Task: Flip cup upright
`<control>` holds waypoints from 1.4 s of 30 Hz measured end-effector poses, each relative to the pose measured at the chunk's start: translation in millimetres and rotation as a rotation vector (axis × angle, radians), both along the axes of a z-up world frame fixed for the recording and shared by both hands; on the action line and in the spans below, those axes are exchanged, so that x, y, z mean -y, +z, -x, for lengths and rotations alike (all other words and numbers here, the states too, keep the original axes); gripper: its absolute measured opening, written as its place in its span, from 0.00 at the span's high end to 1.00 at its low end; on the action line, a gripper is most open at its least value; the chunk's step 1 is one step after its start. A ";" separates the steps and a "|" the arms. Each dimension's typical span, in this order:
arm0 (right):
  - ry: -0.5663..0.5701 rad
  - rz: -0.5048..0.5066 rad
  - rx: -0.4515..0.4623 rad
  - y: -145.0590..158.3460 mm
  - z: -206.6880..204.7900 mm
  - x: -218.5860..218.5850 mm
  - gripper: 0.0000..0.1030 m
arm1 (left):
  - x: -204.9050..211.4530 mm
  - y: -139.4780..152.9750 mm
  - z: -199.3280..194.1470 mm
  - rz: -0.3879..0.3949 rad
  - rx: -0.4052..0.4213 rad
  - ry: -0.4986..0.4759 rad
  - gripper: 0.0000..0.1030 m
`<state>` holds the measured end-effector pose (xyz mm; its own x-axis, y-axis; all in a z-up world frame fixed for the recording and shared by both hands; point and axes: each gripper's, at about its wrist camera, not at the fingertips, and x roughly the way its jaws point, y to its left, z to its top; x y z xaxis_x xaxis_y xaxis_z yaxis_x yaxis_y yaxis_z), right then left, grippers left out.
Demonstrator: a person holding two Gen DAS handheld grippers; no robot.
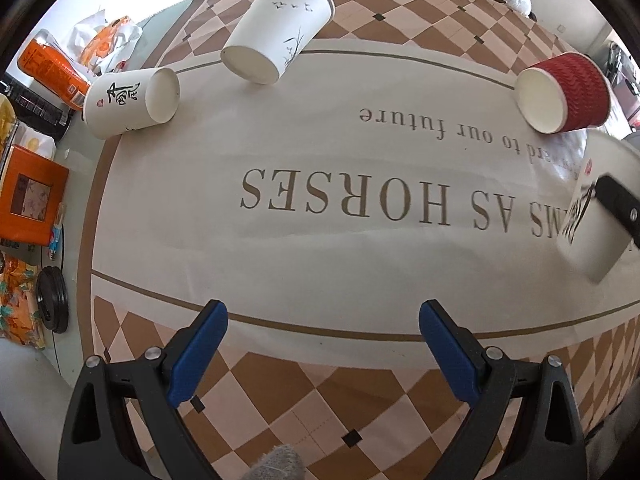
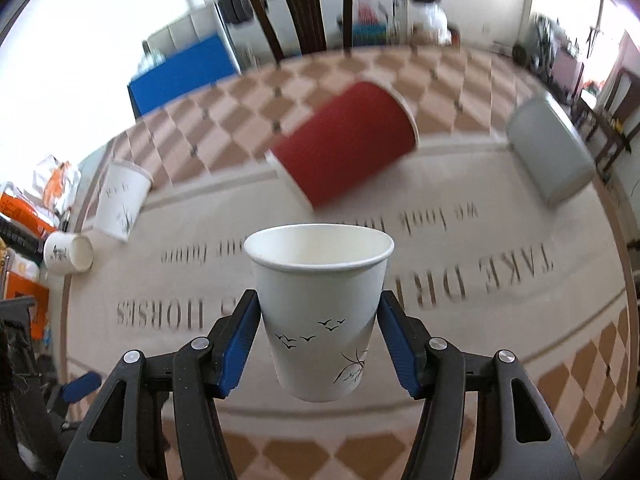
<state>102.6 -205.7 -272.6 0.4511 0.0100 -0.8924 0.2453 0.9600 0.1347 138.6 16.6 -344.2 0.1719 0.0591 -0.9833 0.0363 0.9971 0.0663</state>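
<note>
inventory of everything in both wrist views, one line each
white cup with birds: 1, white, upright in right gripper, off the table
white paper cups: 2, white, far left of tablecloth, one lying on its side
red cup: 1, red ribbed, tipped over, far right
grey cup: 1, grey, tipped, far right edge
tablecloth: 1, cream with brown checks and lettering
orange boxes: several, left table edge
chair: 1, dark wood, behind table
left gripper: open, nothing between its fingers
right gripper: shut on cup

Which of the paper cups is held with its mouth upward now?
The white cup with black birds, clamped between the right gripper fingers. The red ribbed cup, the calligraphy cup and the other white cup lie tipped on the tablecloth.
</note>
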 end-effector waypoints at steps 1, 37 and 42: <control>0.002 0.020 0.032 -0.9 -0.6 -2.8 0.40 | -0.6 -3.0 -0.5 -0.004 -0.002 0.002 0.05; -0.052 0.230 0.045 60.6 118.8 -2.4 0.00 | 27.9 113.6 87.1 0.028 0.211 -0.134 0.00; -0.066 0.251 0.045 124.9 142.8 4.9 0.00 | 31.4 164.5 97.0 0.059 0.259 -0.156 0.00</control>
<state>-40.2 -210.6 -147.6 0.4826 -0.2405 -0.8422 0.3080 0.9467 -0.0938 41.6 -14.8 -179.7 0.4198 -0.0435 -0.9066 0.1787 0.9833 0.0355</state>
